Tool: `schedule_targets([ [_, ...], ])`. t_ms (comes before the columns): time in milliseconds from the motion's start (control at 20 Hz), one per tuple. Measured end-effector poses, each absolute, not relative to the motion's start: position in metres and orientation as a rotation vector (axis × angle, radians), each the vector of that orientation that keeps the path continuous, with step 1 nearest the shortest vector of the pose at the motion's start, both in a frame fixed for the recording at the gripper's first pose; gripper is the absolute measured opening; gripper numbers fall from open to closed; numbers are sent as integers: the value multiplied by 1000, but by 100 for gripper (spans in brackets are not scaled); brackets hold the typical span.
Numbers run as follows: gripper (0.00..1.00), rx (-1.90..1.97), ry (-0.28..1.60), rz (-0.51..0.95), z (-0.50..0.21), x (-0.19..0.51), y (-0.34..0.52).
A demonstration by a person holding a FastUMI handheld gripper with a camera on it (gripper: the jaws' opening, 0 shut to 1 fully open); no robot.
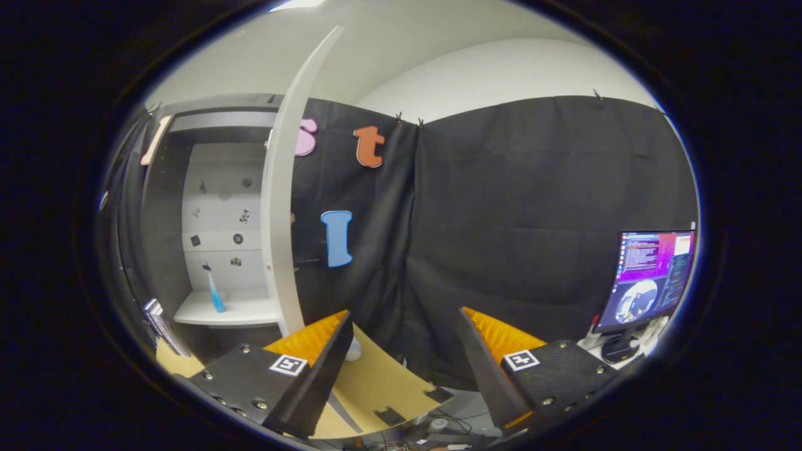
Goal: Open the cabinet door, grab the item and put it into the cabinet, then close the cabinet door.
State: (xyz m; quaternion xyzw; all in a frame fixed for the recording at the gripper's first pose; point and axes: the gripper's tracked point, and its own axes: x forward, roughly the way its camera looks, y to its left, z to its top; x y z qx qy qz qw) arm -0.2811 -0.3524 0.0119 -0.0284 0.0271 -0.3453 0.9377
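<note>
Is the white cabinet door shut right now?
No, the white cabinet door stands swung open, edge-on beyond the open tool.

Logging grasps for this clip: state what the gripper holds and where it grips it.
Nothing is held: the gripper is open with an empty gap. The blue item stands on the cabinet shelf behind the open door.

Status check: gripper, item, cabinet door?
Gripper open, holding nothing. Blue item upright on cabinet shelf. Cabinet door open, edge-on beyond left finger.
</note>
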Motion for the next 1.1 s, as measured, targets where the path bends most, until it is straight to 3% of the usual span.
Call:
schedule_targets([
  [400,95,11,81,-672,-1,-267,-341],
  [650,88,-23,96,-631,1,-262,-328],
  [1100,88,45,150,-407,-13,-238,-245],
])
